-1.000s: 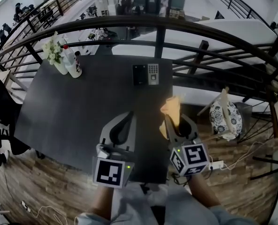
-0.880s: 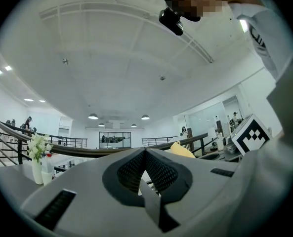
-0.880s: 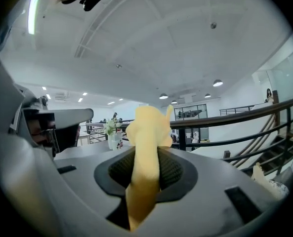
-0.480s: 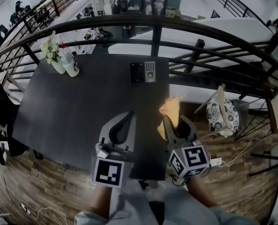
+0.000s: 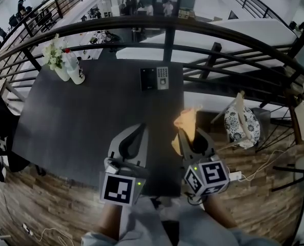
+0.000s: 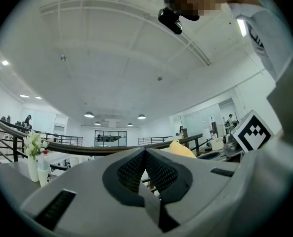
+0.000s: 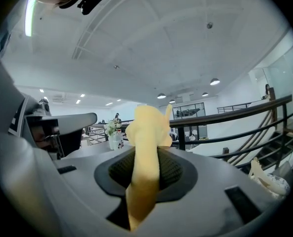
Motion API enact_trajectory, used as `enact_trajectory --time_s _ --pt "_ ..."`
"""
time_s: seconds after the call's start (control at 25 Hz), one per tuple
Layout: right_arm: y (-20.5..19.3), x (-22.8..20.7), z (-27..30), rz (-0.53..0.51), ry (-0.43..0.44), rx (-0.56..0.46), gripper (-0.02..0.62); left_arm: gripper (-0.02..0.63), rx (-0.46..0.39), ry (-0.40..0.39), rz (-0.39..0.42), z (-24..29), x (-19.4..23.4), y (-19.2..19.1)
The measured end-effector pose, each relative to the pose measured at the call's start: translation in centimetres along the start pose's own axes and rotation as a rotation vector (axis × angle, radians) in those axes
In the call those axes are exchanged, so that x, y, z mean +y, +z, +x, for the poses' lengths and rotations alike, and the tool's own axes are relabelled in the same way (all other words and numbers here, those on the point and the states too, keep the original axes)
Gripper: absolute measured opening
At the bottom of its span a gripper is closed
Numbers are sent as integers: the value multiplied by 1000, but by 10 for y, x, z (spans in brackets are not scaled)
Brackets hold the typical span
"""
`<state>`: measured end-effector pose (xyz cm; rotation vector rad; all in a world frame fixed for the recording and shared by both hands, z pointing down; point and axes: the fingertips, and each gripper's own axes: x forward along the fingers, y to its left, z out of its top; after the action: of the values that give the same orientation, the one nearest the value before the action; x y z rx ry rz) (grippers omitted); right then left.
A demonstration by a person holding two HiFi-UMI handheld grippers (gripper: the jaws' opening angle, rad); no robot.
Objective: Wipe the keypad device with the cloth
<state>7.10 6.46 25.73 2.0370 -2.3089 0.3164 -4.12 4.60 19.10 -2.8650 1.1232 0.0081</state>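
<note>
A keypad device [image 5: 163, 78] lies beside a black panel [image 5: 147, 79] at the far edge of the dark table [image 5: 80, 117]. My right gripper [image 5: 184, 132] hovers over the table's near right corner, shut on a yellow cloth [image 5: 186, 121] that sticks out past its tips; the same cloth [image 7: 146, 147] fills the jaws in the right gripper view. My left gripper [image 5: 140, 128] is beside it to the left, shut with nothing in it [image 6: 145, 154]. Both grippers tilt upward, well short of the keypad.
A vase of white flowers [image 5: 56, 58] and a bottle [image 5: 76, 68] stand at the table's far left corner. A dark curved railing [image 5: 193, 32] runs behind the table. To the right, off the table, stands a patterned chair [image 5: 244, 124].
The view has shifted slightly, so the table and keypad sit a little lower left. Both grippers keep their pose, the cloth still clamped.
</note>
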Motion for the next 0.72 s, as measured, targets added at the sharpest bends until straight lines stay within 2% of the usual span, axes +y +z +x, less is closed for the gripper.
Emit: enact_trajectory --time_s 0.72 --pt "-16 3 -3 51 5 34 100 8 14 -15 -29 -1 0 -11"
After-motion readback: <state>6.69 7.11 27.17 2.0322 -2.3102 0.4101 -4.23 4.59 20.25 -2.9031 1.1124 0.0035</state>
